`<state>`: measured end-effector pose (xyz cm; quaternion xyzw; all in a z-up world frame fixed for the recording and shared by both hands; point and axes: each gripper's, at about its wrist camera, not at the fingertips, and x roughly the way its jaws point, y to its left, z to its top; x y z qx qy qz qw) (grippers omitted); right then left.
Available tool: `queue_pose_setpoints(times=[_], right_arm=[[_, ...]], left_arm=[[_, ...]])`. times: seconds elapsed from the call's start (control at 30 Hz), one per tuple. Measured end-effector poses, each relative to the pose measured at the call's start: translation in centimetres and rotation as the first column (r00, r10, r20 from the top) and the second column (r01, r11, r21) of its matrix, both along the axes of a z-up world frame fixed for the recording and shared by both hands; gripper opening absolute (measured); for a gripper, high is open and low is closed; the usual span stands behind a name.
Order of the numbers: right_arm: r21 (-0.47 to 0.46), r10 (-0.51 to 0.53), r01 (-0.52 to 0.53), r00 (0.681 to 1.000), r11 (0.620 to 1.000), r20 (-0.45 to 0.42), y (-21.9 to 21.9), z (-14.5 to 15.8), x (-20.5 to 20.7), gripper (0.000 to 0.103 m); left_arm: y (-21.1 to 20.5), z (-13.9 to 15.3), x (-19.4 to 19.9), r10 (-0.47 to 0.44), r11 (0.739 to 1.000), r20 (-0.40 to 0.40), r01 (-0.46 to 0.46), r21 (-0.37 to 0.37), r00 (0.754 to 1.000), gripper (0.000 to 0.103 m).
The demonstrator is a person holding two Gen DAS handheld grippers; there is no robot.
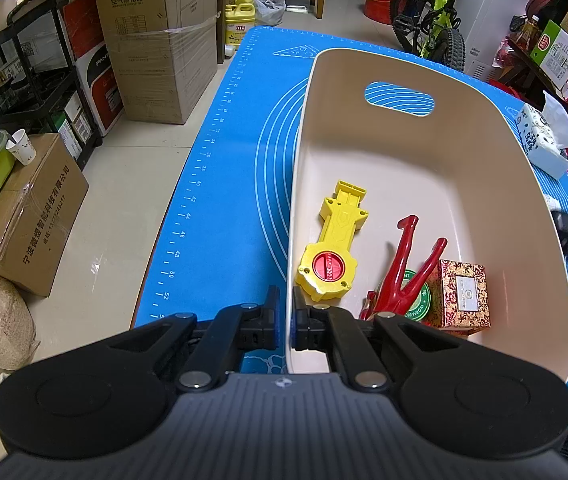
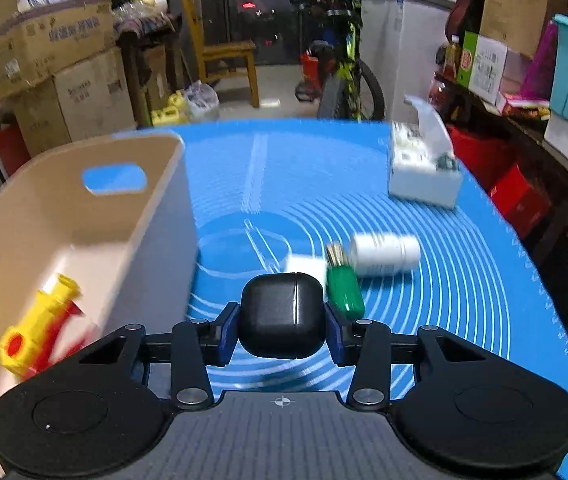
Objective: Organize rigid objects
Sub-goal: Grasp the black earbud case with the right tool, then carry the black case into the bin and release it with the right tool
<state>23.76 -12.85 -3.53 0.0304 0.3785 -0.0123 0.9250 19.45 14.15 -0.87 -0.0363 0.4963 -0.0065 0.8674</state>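
Note:
A beige plastic bin (image 1: pixel 484 184) stands on the blue mat (image 1: pixel 235 128). Inside it lie a yellow toy launcher (image 1: pixel 332 248), a red plastic piece (image 1: pixel 404 268), a green round tin (image 1: pixel 420 304) and a patterned red box (image 1: pixel 462 300). My left gripper (image 1: pixel 286 312) is shut on the bin's near wall, one finger on each side of it. In the right wrist view my right gripper (image 2: pixel 281 320) is shut on a black rounded case (image 2: pixel 279 316), held above the mat just right of the bin (image 2: pixel 155 208). The picture there is blurred.
Beyond the black case, a white bottle (image 2: pixel 384 254) lies on its side, with a green-capped item (image 2: pixel 344 292) and a small white box (image 2: pixel 304 266) beside it. A tissue box (image 2: pixel 424 168) stands at the mat's far right. Cardboard boxes, a bicycle and shelves surround the table.

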Motion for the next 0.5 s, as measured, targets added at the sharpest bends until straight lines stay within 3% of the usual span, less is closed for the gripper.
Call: queue_pose_setpoints(times=[0.27,0.5], right_arm=[[0.031,0.082,-0.086,0.991,0.996,0.110,2.6,4.4,-0.8,0.050],[0.012,0.197,-0.201,0.970,0.980,0.142,6.4,5.8,-0.7,0.050]], left_arm=[[0.0,0.0,0.0,0.000,1.000,0.000,0.000,0.001,1.000,0.008],[0.0,0.0,0.0,0.001,1.000,0.000,-0.001,0.001,1.000,0.008]])
